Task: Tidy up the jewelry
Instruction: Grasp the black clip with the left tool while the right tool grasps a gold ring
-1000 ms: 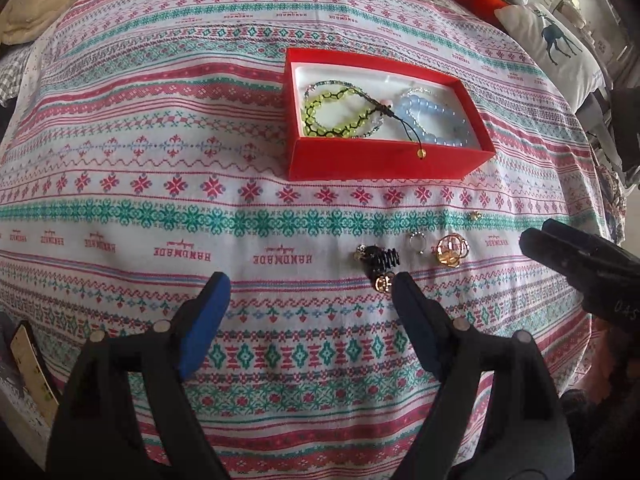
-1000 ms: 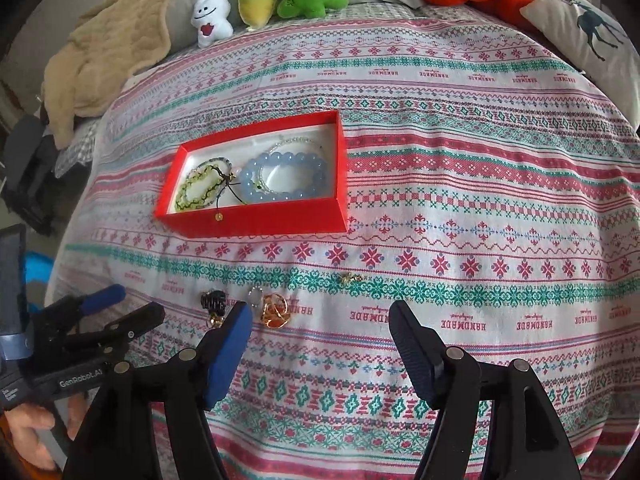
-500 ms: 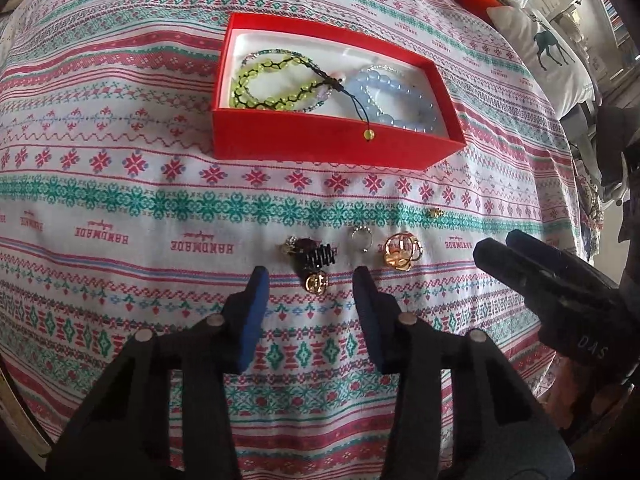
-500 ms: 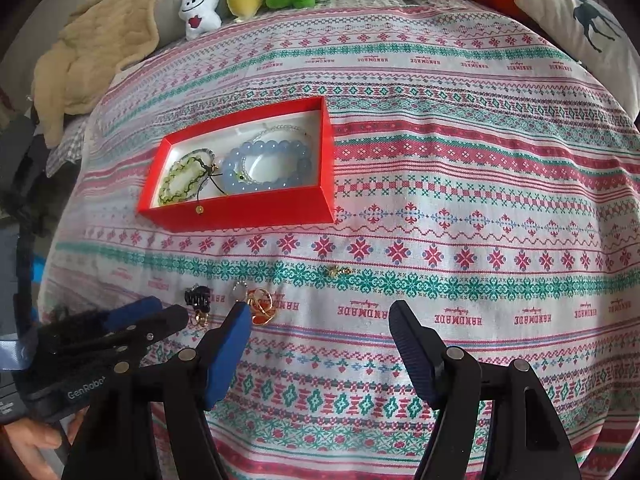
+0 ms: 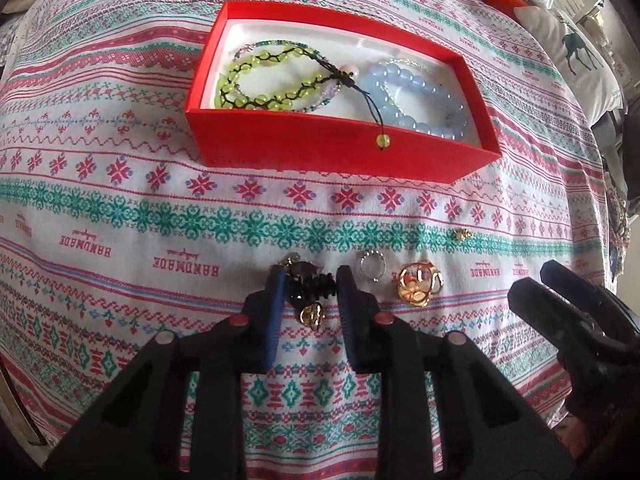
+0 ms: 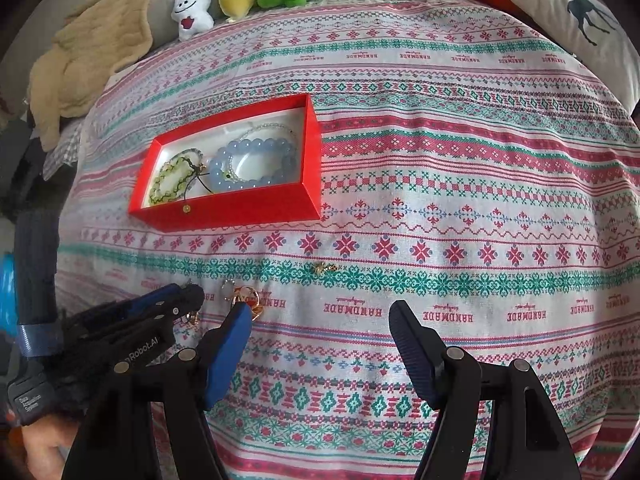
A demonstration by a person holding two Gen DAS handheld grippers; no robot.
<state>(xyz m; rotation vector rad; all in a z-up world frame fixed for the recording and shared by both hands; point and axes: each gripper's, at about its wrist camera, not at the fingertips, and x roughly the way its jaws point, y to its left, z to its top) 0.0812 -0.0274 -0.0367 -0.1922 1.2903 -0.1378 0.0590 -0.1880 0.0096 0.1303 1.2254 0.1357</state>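
My left gripper (image 5: 308, 280) down on bedspread (image 5: 120, 208), jaws just been closing, now narrow around black coiled earring (image 5: 310, 285); pads look touching it, firm grip unconfirmed. Right gripper (image 6: 320, 344) wide open, empty, hovering over cloth.

Risks: earring's gold charm (image 5: 311, 315) dangles loose, could snag fabric on lift; tiny coil could squirt out sideways; pads could pinch cloth.

Silver ring (image 5: 373, 265), gold knot piece (image 5: 419, 284), small gold stud (image 5: 462, 234) lie just beside. Red box (image 5: 328, 148) beyond, holding green and blue bead bracelets.

My pads (image 5: 272, 312) were blue, box (image 5: 320, 144) red with white lining, bracelets yellow-green (image 5: 260, 80) and pale blue (image 5: 424, 100), cloth (image 5: 120, 208) white with red-and-teal bands, ring (image 5: 418, 284) gold.
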